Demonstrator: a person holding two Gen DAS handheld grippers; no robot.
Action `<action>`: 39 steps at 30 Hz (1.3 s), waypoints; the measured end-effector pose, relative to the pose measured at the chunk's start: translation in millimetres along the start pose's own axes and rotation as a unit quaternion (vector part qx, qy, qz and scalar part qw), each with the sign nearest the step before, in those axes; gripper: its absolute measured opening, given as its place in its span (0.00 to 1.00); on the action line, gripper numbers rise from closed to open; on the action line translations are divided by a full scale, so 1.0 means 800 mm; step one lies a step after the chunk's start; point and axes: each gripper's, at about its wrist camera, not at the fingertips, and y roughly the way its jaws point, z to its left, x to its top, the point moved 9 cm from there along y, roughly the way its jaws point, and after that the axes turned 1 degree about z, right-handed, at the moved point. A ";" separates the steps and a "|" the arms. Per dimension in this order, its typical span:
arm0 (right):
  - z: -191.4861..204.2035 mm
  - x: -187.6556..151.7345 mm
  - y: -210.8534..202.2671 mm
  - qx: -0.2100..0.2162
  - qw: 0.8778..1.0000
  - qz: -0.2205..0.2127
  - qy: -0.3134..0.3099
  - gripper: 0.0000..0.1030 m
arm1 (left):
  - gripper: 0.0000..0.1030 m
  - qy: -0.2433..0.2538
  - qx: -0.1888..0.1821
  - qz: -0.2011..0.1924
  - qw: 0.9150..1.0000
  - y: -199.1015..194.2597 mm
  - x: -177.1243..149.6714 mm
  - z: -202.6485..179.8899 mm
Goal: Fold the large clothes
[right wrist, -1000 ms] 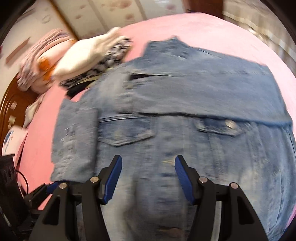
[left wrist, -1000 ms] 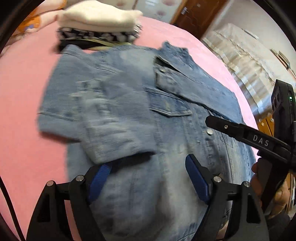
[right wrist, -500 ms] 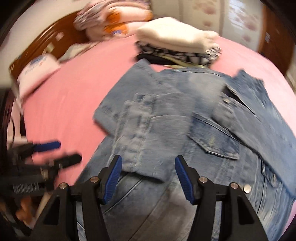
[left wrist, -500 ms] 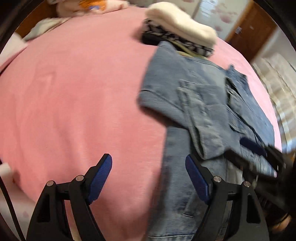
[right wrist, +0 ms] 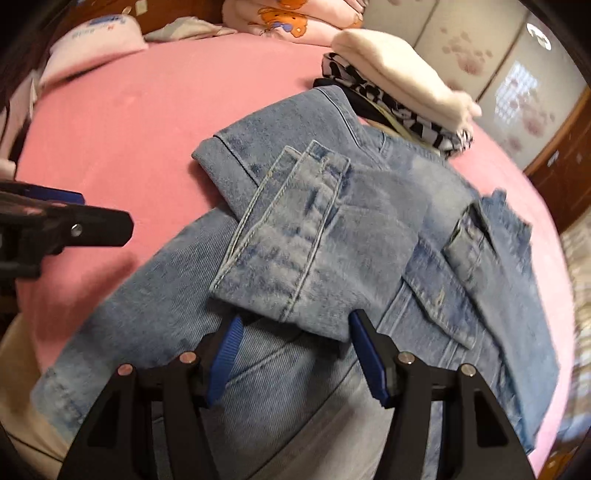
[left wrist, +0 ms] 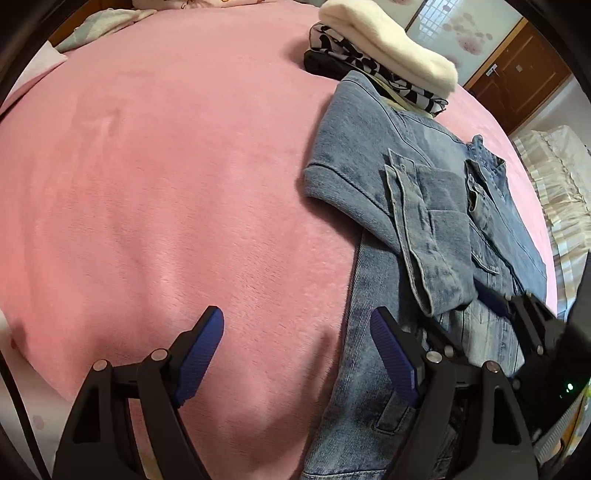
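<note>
A light blue denim jacket [left wrist: 413,206] lies flat on the pink bed [left wrist: 166,184], front up, with one sleeve folded across its chest [right wrist: 295,243]. My left gripper [left wrist: 297,354] is open and empty, low over the pink cover just left of the jacket's side edge. My right gripper [right wrist: 293,358] is open and empty, over the jacket's lower body just below the folded sleeve's cuff. The right gripper also shows in the left wrist view [left wrist: 517,314], and the left gripper shows in the right wrist view [right wrist: 70,221].
A stack of folded clothes [left wrist: 384,59], cream on top of black-and-white, sits on the bed beyond the jacket's shoulder. Pillows [right wrist: 92,40] and a quilt [right wrist: 288,18] lie at the headboard. A wooden door [left wrist: 517,81] and a second bed [left wrist: 561,177] stand to the right.
Both grippers have swung left. The left gripper has gone from over the jacket's body to over the pink cover beside it. The right gripper has moved from the chest towards the folded sleeve.
</note>
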 end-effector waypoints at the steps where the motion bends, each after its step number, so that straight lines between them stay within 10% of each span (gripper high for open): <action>1: -0.002 0.005 0.002 -0.014 1.000 -0.005 -0.006 0.58 | 0.78 0.000 0.001 0.000 1.000 0.001 0.000 -0.002; 2: -0.004 0.009 0.002 -0.024 1.000 -0.011 -0.008 0.55 | 0.78 0.000 0.001 0.000 1.000 0.000 -0.001 -0.002; 5: -0.026 0.025 -0.006 -0.024 0.999 -0.023 0.022 0.03 | 0.78 0.004 0.001 -0.001 1.000 -0.001 0.000 -0.007; 9: -0.104 0.042 -0.046 0.028 0.983 -0.061 0.169 0.04 | 0.78 0.015 0.000 -0.002 1.000 -0.004 -0.001 -0.016; 15: -0.241 -0.029 -0.096 0.065 0.911 -0.098 0.395 0.03 | 0.78 0.039 -0.010 0.004 0.999 -0.003 -0.009 -0.044; 25: -0.253 -0.175 -0.017 0.108 0.874 0.049 0.472 0.22 | 0.78 0.081 -0.010 0.026 0.996 0.011 -0.024 -0.086; 29: -0.260 -0.154 -0.042 0.080 0.901 0.008 0.427 0.48 | 0.78 0.086 -0.004 0.029 0.996 0.014 -0.026 -0.092; 34: -0.206 -0.086 -0.072 0.049 0.964 -0.039 0.260 0.59 | 0.78 0.090 -0.003 0.034 0.995 0.016 -0.031 -0.098; 39: -0.142 -0.062 -0.047 0.023 0.991 -0.037 0.124 0.60 | 0.78 0.091 -0.001 0.036 0.995 0.019 -0.027 -0.095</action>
